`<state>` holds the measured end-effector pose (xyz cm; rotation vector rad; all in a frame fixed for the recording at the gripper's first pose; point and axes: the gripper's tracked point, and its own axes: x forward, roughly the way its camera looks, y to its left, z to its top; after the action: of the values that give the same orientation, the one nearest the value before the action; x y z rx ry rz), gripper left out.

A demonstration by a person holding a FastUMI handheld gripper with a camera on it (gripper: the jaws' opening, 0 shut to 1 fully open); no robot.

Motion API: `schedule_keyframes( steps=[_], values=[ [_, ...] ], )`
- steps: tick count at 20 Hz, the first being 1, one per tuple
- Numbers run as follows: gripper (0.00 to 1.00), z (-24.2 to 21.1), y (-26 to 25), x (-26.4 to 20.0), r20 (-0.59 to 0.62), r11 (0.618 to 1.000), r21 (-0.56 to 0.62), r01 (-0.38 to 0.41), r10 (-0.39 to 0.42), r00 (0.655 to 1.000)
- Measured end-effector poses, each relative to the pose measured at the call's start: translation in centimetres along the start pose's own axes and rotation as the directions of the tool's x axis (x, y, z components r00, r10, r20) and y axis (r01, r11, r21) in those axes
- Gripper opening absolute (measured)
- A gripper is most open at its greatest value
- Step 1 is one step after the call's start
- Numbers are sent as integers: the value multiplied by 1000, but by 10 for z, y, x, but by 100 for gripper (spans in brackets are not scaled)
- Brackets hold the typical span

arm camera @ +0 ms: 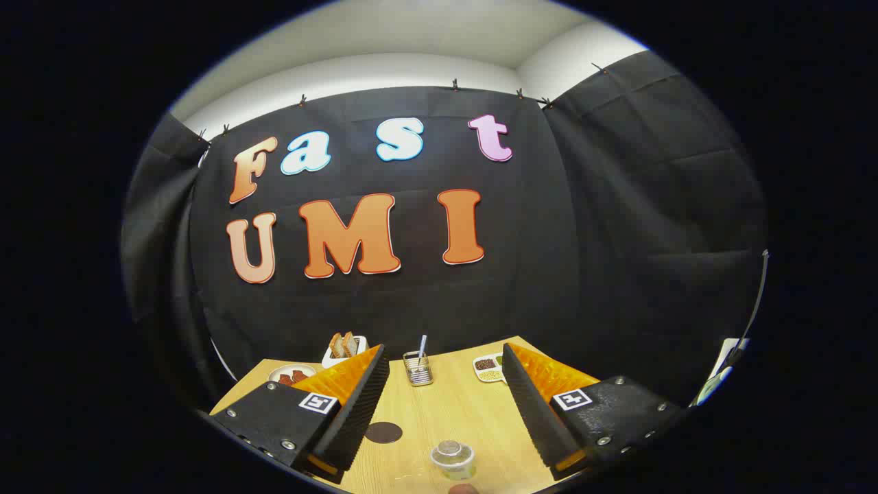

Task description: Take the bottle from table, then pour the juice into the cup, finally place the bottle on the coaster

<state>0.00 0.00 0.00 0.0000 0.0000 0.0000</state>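
Wooden table (439, 418), coaster (383, 432), cup (453, 460), dishes (488, 368)

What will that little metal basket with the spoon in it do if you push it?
The metal basket, beyond the open gripper on the wooden table, looks thin and light, so it would probably slide. The spoon stands tall inside, so a push may rattle it or tip the basket.

We see the gripper (446, 384) held level above the table, pointing forward and slightly down. Its two fingers (357, 405) are spread wide apart with nothing between them and no contact on either pad.
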Motion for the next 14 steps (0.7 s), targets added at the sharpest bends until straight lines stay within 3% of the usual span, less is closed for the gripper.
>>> schedule_keyframes(
  steps=[14],
  values=[
    [98,17,26,-11,-2,997,-67,-50,50,999]
  ],
)
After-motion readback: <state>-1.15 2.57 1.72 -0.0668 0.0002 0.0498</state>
